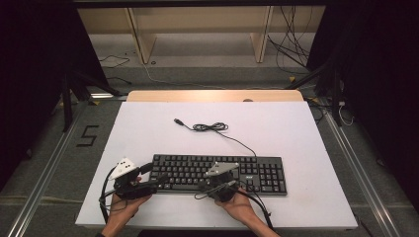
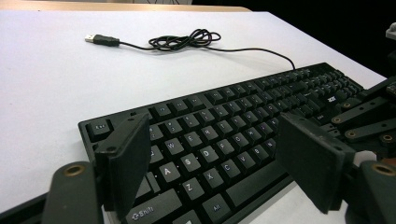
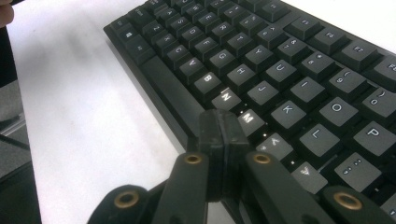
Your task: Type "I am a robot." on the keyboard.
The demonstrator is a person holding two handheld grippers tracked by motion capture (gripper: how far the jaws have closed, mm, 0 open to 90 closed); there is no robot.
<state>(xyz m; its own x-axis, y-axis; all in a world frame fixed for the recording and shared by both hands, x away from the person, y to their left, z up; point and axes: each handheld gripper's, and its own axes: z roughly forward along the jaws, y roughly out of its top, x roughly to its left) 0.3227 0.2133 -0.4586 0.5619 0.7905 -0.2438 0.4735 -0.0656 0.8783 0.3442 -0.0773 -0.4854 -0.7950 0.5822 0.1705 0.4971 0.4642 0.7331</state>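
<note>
A: Biggest first?
B: White table (image 1: 148, 128), black keyboard (image 1: 257, 173) lying flat near its front edge, cable (image 1: 212, 127) coiled behind it, well apart from the grippers.
A: Left gripper (image 2: 212, 158)?
B: Jaws wide, over the keyboard's left end, nothing between them.
A: Right gripper (image 3: 223, 135)?
B: Pads pressed together, empty, tip just over the front edge by the M key.
</note>
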